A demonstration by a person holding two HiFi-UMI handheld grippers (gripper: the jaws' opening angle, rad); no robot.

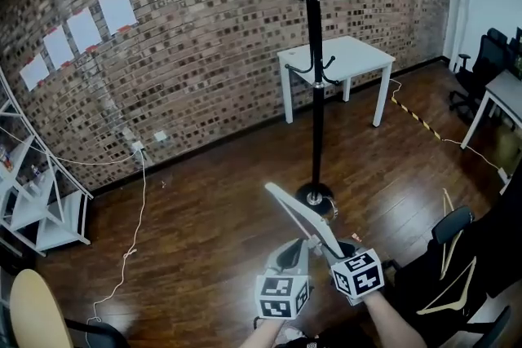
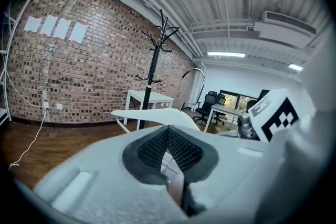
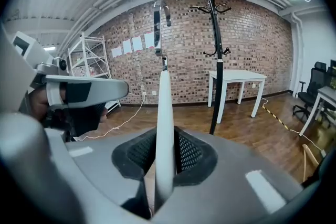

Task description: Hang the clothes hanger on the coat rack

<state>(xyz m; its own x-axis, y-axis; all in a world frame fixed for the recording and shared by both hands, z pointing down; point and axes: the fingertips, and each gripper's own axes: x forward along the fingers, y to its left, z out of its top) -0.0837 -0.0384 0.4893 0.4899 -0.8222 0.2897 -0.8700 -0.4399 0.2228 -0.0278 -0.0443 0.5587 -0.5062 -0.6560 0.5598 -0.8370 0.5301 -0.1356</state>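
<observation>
Brick wall (image 1: 204, 53) and dark wooden floor (image 1: 204, 240) form the setting. A black coat rack (image 1: 316, 94) stands upright on the floor, centre, just in front of a white tabletop (image 1: 342, 57) at the far wall. At far left a white shelf unit (image 1: 33, 191) carries small items, too small to identify. The right tool (image 3: 164, 165) is clamped on one arm of the white clothes hanger (image 3: 164, 113), which rises between its pads with the metal hook (image 3: 160, 18) uppermost. The left tool (image 2: 168, 136), just beside the right on its left, has its jaws together with nothing between them. The hanger is held near the person, well apart from the rack.
</observation>
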